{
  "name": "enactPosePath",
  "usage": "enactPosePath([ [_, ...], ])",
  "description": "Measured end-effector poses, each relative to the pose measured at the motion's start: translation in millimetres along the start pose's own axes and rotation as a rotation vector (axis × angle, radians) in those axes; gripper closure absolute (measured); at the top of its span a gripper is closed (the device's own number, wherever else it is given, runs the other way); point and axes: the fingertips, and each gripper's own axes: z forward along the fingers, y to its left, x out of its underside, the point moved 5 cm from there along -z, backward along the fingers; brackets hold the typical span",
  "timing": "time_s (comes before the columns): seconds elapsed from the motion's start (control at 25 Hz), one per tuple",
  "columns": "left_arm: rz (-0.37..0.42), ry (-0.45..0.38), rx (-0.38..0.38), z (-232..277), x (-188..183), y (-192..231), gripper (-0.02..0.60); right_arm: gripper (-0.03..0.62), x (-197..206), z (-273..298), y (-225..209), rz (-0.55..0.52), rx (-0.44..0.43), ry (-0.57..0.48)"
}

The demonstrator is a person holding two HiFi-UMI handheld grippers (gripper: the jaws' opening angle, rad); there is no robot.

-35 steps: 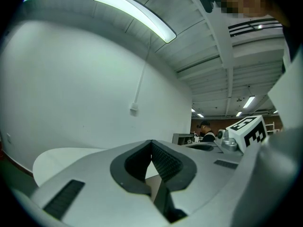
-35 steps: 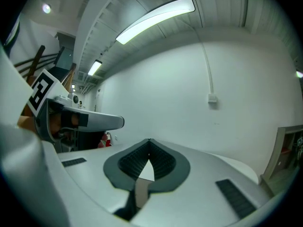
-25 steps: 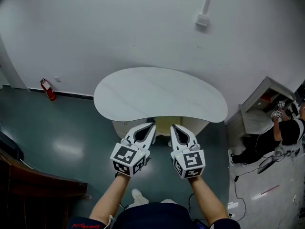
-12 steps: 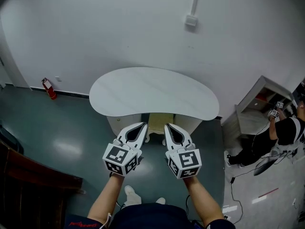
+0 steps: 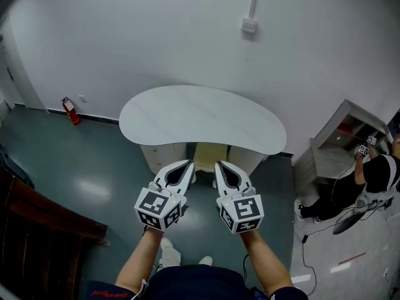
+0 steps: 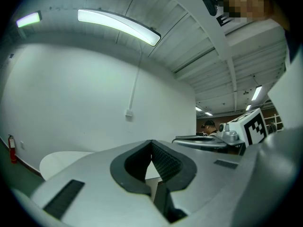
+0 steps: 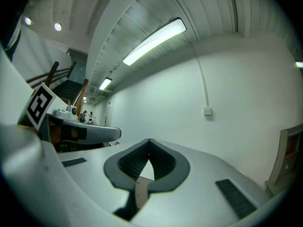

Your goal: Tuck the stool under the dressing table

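Two claws, left [image 5: 187,164] and right [image 5: 219,164], both closed and empty, side by side | stool [image 5: 209,154] at their 12 o'clock, seemingly mostly under table [image 5: 200,114] | risk: an off-centre shove with closed tips could twist it into the table's base.

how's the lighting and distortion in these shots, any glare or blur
Head view: strong fisheye, the wall and dressing table bow, corners go dark, a soft glare patch on the floor. Left gripper view: black round rim, the ceiling light blown out and curved, the left claw soft up close. Right gripper view: same rim, bright light strip.
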Motion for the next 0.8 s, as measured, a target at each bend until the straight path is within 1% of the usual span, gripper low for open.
enactPosePath([
  [0.2,-0.006,-0.001,-0.017,-1.8,1.9,-12.2,0.568,0.58,-1.3,-10.3,-3.8,-0.003,-0.017,-0.008],
  [0.48,-0.012,-0.004,-0.026,-1.9,3.6,-19.0,0.568,0.58,0.4,-16.1,-6.0,-0.01,-0.029,-0.009],
  [0.8,-0.005,0.002,-0.015,4.9,2.9,-20.9,0.568,0.58,-2.2,-15.5,-10.8,-0.023,-0.026,-0.017],
])
